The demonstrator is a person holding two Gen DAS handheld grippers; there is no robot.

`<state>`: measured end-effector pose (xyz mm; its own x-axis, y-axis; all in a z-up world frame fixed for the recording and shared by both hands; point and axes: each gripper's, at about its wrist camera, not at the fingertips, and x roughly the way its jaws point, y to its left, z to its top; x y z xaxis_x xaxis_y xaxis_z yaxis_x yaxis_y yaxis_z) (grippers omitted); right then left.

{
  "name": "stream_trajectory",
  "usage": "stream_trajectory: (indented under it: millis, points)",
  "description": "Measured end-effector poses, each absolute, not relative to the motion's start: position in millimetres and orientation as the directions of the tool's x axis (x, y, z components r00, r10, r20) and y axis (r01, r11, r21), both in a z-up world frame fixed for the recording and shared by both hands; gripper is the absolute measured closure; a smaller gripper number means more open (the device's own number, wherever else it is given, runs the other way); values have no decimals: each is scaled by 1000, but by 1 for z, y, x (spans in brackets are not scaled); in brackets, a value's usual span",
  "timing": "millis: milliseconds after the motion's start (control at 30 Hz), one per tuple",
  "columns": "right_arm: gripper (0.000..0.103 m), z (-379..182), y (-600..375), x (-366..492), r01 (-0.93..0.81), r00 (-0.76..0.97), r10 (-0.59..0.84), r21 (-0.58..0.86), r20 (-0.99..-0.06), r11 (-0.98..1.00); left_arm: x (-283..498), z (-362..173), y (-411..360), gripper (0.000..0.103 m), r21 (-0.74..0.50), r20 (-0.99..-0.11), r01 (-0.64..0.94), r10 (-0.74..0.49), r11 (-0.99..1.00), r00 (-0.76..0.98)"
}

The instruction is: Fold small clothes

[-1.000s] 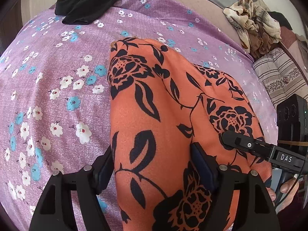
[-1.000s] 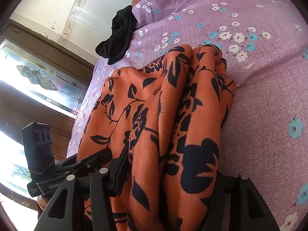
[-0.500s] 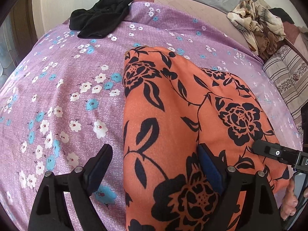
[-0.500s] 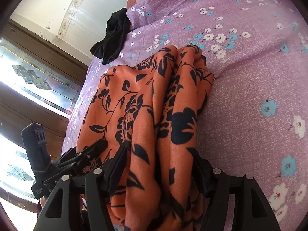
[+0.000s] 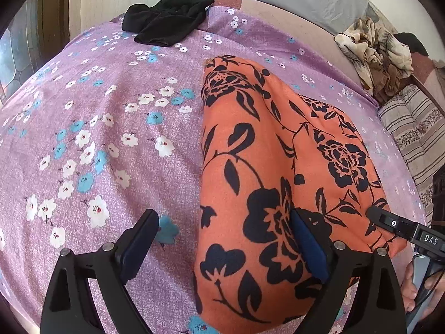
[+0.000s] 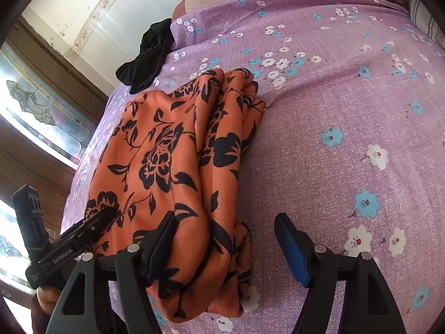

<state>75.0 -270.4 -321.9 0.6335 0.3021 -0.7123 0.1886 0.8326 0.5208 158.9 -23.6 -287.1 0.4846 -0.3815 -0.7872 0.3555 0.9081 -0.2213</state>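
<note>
A: Garment?

B: Orange cloth with black flower print (image 5: 267,150), folded into a long bundle on the purple floral bedspread (image 5: 105,144). Several layered folds show along its edge in the right wrist view (image 6: 222,144).

A: Tools?

B: Left gripper (image 5: 225,247) released, jaws spread; 1 finger over bare bedspread, the other against the cloth's top. Right gripper (image 6: 225,250) also released; 1 finger beside the bundle's near end, the other over bare bedspread. Neither grasps anything.

A: Surroundings?

B: Black garment (image 5: 169,19) heaped at the far edge of the bedspread, well apart from the bundle. Crumpled beige-and-brown patterned fabric (image 5: 375,50) at the far right, striped cushion (image 5: 417,130) below it. Nothing lies across the bundle.

A: Room?

B: Pale wall (image 6: 111,8), dark wooden frame and leaded glass window (image 6: 30,103) beside the bed.
</note>
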Motion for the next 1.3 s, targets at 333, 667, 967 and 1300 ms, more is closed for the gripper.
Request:
stream_trajectory:
  millis: [333,667,967,1300]
  points:
    - [28,-276,-263,23,195,705,191,445,-683,874,103,-224,-11,9,-87,-761,287,-250,954,599]
    - [27,-156,-235,-54,87,855,62,260,-515,962,47,-123,-4,6,104,-581,210,-112,972,806]
    - [27,-95,-199,-81,46,901,30,162,-434,986,8,-68,3,5,176,-480,138,-37,975,876]
    - [27,-95,-191,-85,72,889,14,170,-458,983,-8,-38,11,5,155,-454,104,-23,982,891]
